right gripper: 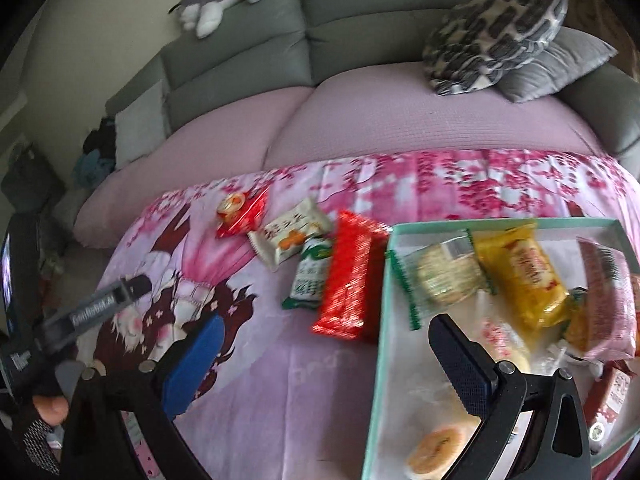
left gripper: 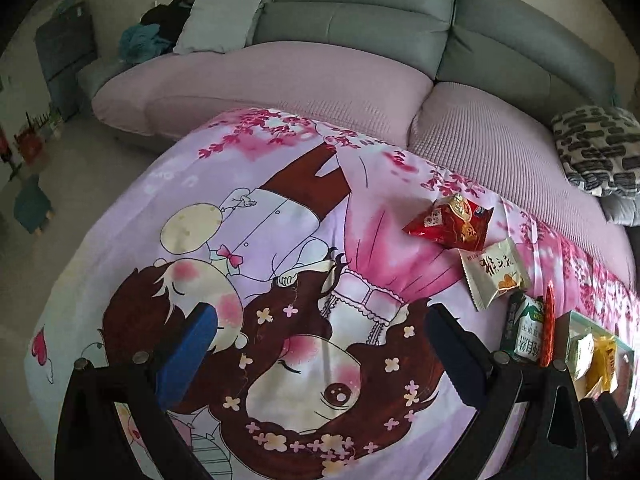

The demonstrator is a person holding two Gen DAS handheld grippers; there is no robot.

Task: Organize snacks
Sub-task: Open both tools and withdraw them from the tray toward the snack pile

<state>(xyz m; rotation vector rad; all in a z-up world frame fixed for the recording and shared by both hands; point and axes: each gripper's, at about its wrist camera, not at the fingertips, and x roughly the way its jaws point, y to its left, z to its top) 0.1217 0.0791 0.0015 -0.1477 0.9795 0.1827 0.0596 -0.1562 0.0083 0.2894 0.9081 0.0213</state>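
Several snack packets lie on a cartoon-print cloth (left gripper: 280, 264). A red triangular packet (left gripper: 450, 222) (right gripper: 240, 212), a white packet (left gripper: 494, 274) (right gripper: 290, 236), a green-and-white packet (left gripper: 524, 332) (right gripper: 312, 272) and a long red wrapper (right gripper: 352, 276) rest beside a pale green box (right gripper: 500, 224) (left gripper: 576, 320). Inside the box are a round cracker pack (right gripper: 444, 276), a yellow pack (right gripper: 520, 276), a pink pack (right gripper: 608, 300) and a round pastry (right gripper: 436, 448). My right gripper (right gripper: 328, 364) is open and empty, straddling the box's left wall. My left gripper (left gripper: 320, 356) is open and empty over bare cloth, left of the snacks.
A grey sofa (left gripper: 360, 20) with a pink cover (right gripper: 400, 120) runs along the far side. On it sit a patterned cushion (right gripper: 496, 36), a grey pillow (right gripper: 560, 68) and a plush toy (right gripper: 224, 0). A blue stool (left gripper: 34, 204) stands on the floor at left.
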